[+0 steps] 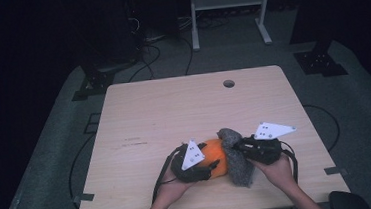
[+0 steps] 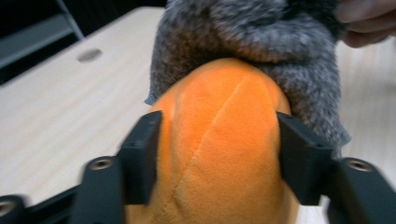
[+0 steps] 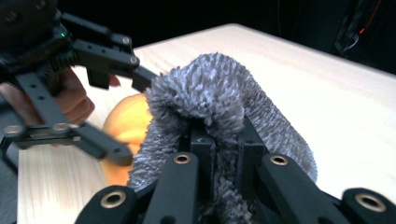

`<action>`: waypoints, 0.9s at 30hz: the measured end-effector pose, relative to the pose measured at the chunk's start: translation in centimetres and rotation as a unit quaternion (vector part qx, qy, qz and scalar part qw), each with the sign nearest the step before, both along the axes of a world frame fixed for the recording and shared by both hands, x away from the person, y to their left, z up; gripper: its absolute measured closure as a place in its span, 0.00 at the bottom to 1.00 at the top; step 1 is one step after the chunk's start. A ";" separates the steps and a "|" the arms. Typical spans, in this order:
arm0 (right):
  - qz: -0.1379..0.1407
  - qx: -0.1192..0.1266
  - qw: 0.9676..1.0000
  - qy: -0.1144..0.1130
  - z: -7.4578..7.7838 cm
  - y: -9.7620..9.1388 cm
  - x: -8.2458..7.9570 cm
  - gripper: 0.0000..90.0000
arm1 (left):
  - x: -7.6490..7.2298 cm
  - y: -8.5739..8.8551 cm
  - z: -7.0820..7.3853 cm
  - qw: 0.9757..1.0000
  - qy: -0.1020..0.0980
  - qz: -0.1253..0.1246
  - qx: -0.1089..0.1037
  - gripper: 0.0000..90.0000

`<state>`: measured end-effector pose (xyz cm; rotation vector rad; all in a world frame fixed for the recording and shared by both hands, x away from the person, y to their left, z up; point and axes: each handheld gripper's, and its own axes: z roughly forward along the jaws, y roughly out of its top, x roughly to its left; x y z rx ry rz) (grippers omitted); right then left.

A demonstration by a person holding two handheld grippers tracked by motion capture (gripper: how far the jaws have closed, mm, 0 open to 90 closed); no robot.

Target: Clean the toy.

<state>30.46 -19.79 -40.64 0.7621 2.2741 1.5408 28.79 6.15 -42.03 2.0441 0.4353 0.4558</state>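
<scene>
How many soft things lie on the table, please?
2. An orange plush toy lies near the front edge of the table, between the jaws of the left gripper. A grey fluffy cloth drapes over its right side, pinched by the right gripper.

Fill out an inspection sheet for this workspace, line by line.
Surface: pale wooden table, round hole near the far edge.
Job's things: orange plush with grey fuzzy cloth draped over its far end.
Clutter: nothing seen.
Grippers: left gripper has its jaws either side of the orange plush, pads against it; right gripper pinches a fold of the grey fuzzy cloth.
Cables: black cables trail from the grippers; more cables on the floor beyond the table.
Surroundings: dark room, grey floor, white frame behind.
</scene>
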 end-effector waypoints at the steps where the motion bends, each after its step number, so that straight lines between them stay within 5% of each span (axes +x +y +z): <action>1: 0.003 -0.004 1.000 0.002 -0.2 0.1 0.0 0.90 | 0.1 0.2 0.1 1.000 0.004 -0.007 -0.003 0.29; 5: 0.002 -0.014 1.000 0.010 -0.6 -0.6 -0.3 0.90 | 0.8 0.8 0.2 0.999 0.043 -0.004 -0.032 0.23; 12: 0.019 -0.013 1.000 0.005 0.2 -0.5 -1.3 0.89 | -0.5 0.0 -0.2 0.998 0.032 -0.051 -0.004 0.35; 15: 0.022 -0.020 0.999 0.020 -0.5 -0.5 -1.0 0.89 | -0.2 0.6 0.2 0.997 0.043 -0.061 -0.026 0.32; 16: 0.027 -0.023 0.999 0.023 -0.7 -0.5 -1.1 0.89 | 0.3 1.4 0.6 0.994 0.062 -0.059 -0.068 0.30; 18: 0.034 -0.026 0.999 0.027 -0.9 -0.6 -1.3 0.89 | 0.6 1.5 0.7 0.994 0.070 -0.046 -0.074 0.25; 19: 0.052 -0.036 0.998 0.029 -1.0 -0.7 -1.8 0.89 | 1.2 1.5 0.6 0.994 0.085 -0.022 -0.062 0.18; 22: 0.079 -0.035 0.996 0.028 -1.0 -0.5 -2.6 0.89 | 1.5 1.1 -0.5 0.990 0.126 -0.032 -0.045 0.18; 25: 0.072 -0.033 0.997 0.023 -0.9 -0.1 -2.4 0.89 | 1.0 0.9 -0.8 0.993 0.106 -0.042 -0.023 0.32; 27: 0.065 -0.026 0.997 0.019 -0.7 0.1 -2.0 0.89 | 0.8 1.0 -0.8 0.993 0.106 -0.053 -0.015 0.36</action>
